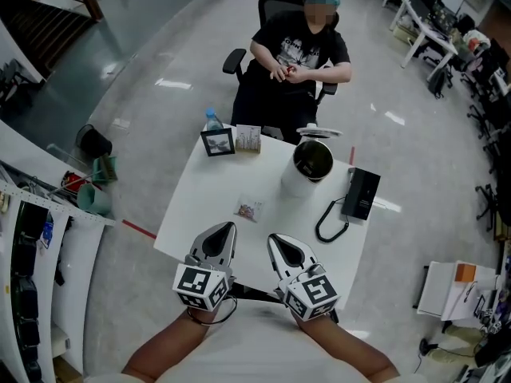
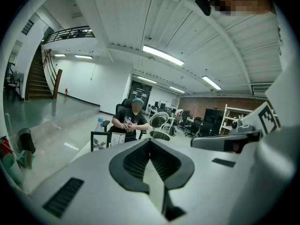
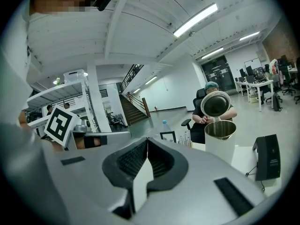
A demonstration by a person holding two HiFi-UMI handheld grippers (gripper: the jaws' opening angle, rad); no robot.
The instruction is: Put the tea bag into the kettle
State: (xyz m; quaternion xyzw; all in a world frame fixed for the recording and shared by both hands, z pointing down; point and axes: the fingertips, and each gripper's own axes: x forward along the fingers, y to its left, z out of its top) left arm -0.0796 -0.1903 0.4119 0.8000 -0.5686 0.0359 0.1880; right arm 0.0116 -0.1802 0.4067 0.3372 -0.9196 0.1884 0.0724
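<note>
- Bench [image 1: 192, 206], white and square, is being shared by everything the task needs. A person [image 1: 299, 50] is sitting at its far side, and a picture frame [image 1: 217, 142], a card stand [image 1: 248, 138] and a bottle [image 1: 212, 120] are being kept along that far edge.
- Kettle [image 1: 310, 166] is standing upright on the far right part of the bench with its lid tipped up and its mouth open, so no lid work is being called for. Its base [image 1: 361, 194], with the cord, is lying just to its right.
- Left claw [image 1: 229, 228] and right claw [image 1: 274, 239] are being held side by side above the near part of the bench, each with its jaws pressed together and nothing between them.
- Tea bag [image 1: 249, 210] is lying flat on the bench, untouched, just beyond the tips of both claws and roughly between them, slightly nearer the left one. The kettle is standing farther off to its right.
- Step in hand is being judged as the reach toward the tea bag, with the pick-up not yet begun.
- Next move is being judged to call for one claw's jaws being spread, lowered round the thin packet and closed on an edge, since a flat packet on a smooth bench may slide rather than lift.
</note>
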